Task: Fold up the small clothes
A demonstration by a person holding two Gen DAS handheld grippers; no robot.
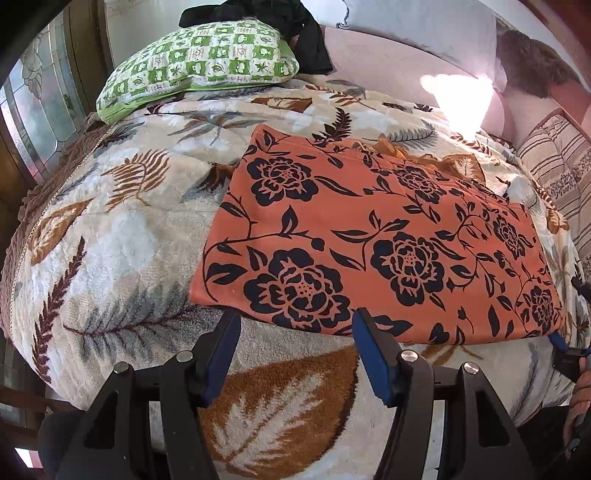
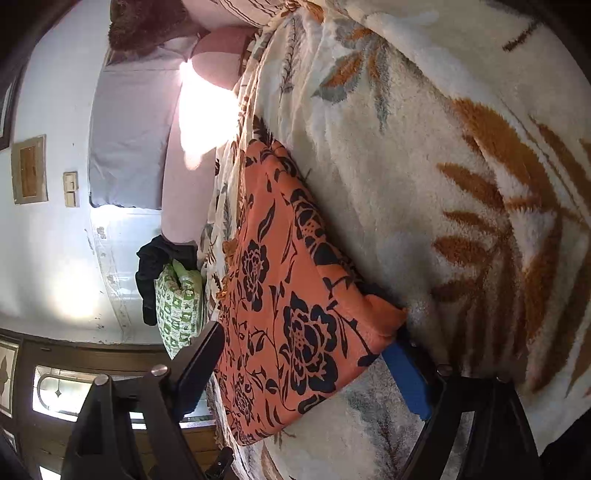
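The bed's leaf-patterned blanket (image 1: 110, 236) carries the orange flowered cloth (image 1: 369, 236), lying flat. The left gripper (image 1: 295, 325) has its jaws spread at the near edge. The right gripper (image 2: 306, 354) has spread jaws around the corner, ready to pinch for a fold.

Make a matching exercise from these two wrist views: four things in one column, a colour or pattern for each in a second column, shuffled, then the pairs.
Things:
1. folded cloth
2. pillow
3. blanket
4. garment on the pillow

Colours or patterns:
A. cream with brown and grey leaves
B. plain black
C. orange with dark flowers
D. green and white checks

Pairs: 1-C, 2-D, 3-A, 4-B
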